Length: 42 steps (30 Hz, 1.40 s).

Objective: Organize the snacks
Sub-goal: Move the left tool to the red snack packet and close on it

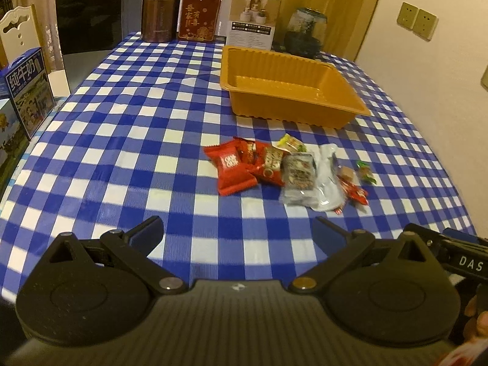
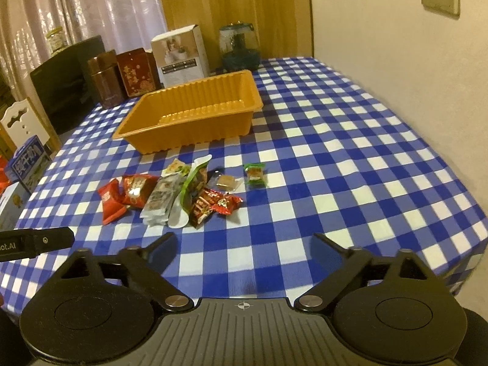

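Note:
A heap of wrapped snacks (image 1: 283, 167) (image 2: 174, 196) lies on the blue checked tablecloth. Red packets (image 1: 233, 167) (image 2: 125, 196) are on its left, a grey-clear pack (image 1: 299, 174) (image 2: 160, 202) in the middle, and a small green-wrapped candy (image 2: 254, 175) (image 1: 366, 172) lies apart on the right. Beyond the heap stands an empty orange tray (image 1: 292, 113) (image 2: 195, 131). My left gripper (image 1: 239, 228) hovers open short of the heap, nothing between its fingers. My right gripper (image 2: 244, 245) is open too, also short of the snacks and holding nothing.
Along the far table edge stand a brown canister (image 1: 161, 10), a red tin (image 1: 199, 15), a white box (image 1: 253, 15) and a glass jar (image 1: 306, 32). Blue cartons (image 1: 27, 91) sit at the left edge. A wall runs along the right side.

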Each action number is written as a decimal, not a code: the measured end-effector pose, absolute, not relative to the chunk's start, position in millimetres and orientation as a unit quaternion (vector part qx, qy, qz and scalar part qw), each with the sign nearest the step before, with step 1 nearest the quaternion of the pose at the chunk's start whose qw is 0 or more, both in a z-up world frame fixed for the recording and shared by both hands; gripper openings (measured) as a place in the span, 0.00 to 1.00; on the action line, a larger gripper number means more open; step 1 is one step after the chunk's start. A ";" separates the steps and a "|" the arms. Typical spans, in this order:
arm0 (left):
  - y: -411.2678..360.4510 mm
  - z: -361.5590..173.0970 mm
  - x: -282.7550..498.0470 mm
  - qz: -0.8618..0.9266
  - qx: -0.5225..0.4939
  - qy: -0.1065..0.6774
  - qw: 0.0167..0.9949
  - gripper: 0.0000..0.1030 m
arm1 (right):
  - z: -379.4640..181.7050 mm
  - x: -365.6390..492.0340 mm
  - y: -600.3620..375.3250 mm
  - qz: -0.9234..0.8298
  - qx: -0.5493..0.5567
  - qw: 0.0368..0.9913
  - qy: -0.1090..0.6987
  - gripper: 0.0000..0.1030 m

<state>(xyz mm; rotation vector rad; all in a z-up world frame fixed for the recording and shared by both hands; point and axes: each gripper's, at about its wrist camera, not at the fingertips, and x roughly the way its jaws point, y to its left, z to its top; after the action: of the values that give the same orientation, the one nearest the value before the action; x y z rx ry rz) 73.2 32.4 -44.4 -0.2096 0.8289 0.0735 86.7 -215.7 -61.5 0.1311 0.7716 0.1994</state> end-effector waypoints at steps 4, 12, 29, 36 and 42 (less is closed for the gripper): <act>37.4 -54.4 92.4 0.034 -0.102 0.403 0.909 0.95 | -71.3 107.1 -213.3 0.092 0.071 0.919 0.377 0.81; 45.7 -72.9 129.7 0.034 -0.099 0.408 0.907 0.92 | -93.3 150.3 -201.9 0.089 0.096 0.913 0.386 0.57; 56.9 -99.7 169.9 0.023 -0.108 0.410 0.905 0.92 | -119.8 180.6 -188.4 0.081 0.059 0.911 0.399 0.27; 59.9 -105.7 177.2 0.021 -0.108 0.403 0.909 0.84 | -121.5 179.4 -182.7 0.084 0.038 0.916 0.391 0.21; 61.8 -108.6 183.6 0.017 -0.110 0.398 0.911 0.61 | -120.8 179.8 -181.5 0.087 0.041 0.916 0.390 0.17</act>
<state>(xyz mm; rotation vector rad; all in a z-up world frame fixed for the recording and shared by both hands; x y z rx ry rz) 183.6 61.8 -108.6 -0.2265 0.8209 0.0345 179.8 -181.5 -120.8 0.0839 0.8021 0.1781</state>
